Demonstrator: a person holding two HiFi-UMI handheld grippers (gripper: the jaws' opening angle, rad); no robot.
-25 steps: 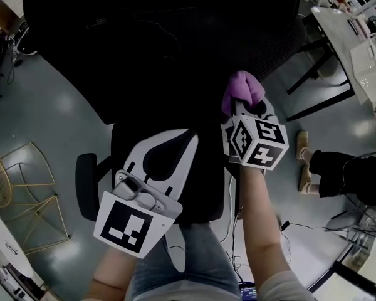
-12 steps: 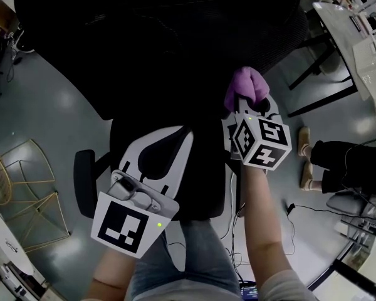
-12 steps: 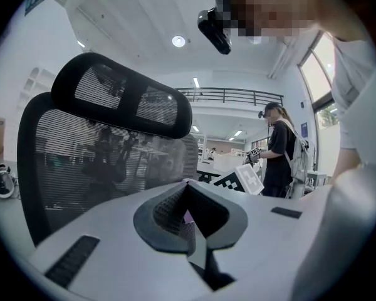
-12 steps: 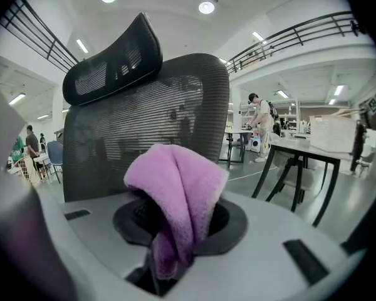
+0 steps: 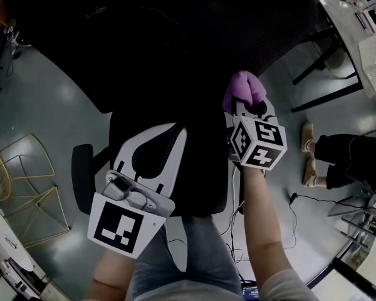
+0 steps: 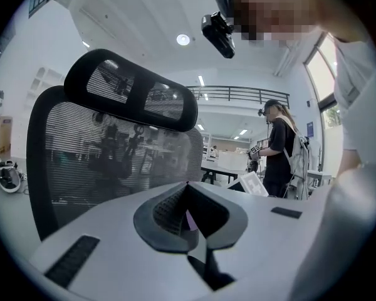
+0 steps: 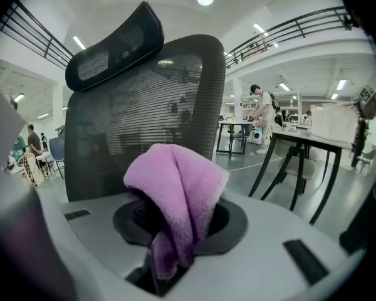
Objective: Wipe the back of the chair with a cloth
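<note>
One soft, lightweight purple cloth (image 7: 175,180), pinched mid-fold in the right gripper (image 7: 175,231), should mould readily to the black mesh chair back (image 7: 144,118); left gripper (image 6: 188,196) jaws pressed together, empty.

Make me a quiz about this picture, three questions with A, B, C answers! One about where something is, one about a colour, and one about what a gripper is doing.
1. Where is the cloth?
A. On the floor
B. In the right gripper
C. On a desk

2. What colour is the cloth?
A. Purple
B. Green
C. Yellow

3. How do the left gripper's jaws stand?
A. Wide apart
B. Together, with nothing held
C. Clamped on a bottle

Answers:
1. B: the right gripper view shows the cloth pinched between that gripper's jaws, in front of the chair.
2. A: it looks purple in both the head view and the right gripper view.
3. B: the left gripper view shows the jaws meeting with nothing gripped.
</note>
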